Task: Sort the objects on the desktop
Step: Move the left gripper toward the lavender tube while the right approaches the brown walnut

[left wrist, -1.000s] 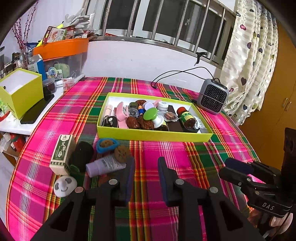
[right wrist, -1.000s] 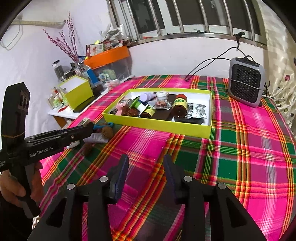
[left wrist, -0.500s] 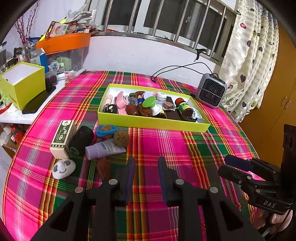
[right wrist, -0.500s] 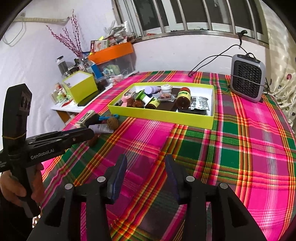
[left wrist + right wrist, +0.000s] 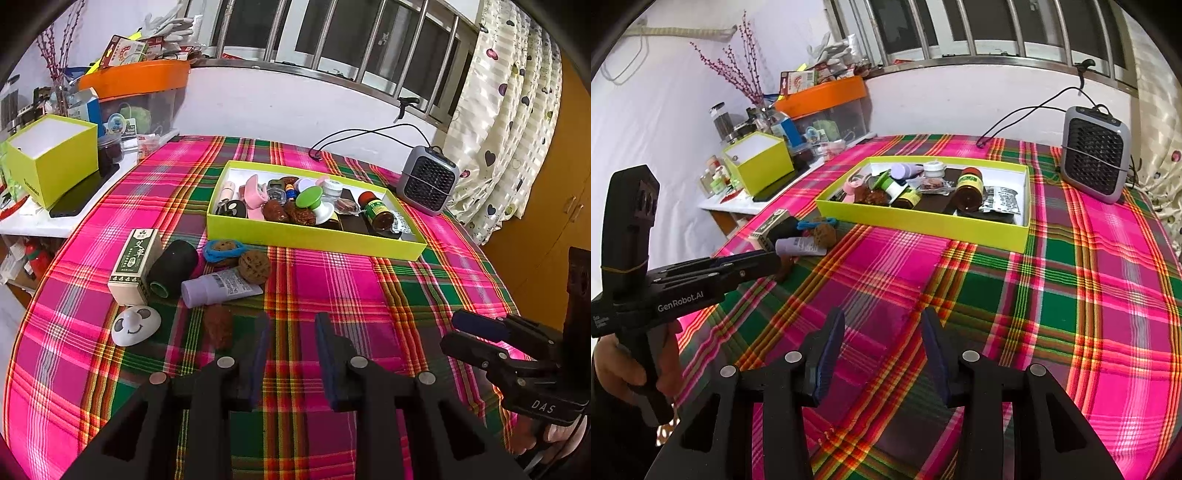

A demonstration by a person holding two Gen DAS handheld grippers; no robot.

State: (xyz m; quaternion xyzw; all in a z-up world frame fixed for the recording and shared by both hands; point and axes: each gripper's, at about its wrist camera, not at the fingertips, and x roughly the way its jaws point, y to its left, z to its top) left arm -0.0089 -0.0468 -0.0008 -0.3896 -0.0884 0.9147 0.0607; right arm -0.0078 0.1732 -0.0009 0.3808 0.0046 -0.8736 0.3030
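Both grippers hover over the near, bare part of the plaid worktop, each empty. The left gripper has its jaws partly parted with only cloth between them; the right gripper has its jaws spread wide, also on nothing. The unsorted things lie in a cluster ahead and to the left of the left jaws: a dark brown lump just beside the left fingertip, then the lilac tube, its long axis running across the view with the cap end to the left, a walnut touching its far side, a black roll, a green box and a white panda-faced piece. The yellow-green tray, already crowded, sits beyond them toward the window. The left hand is plainly nearer the cluster; the right has open cloth before it and a clear run to the tray's near wall. The worktop's rounded edge falls away close behind the white piece.
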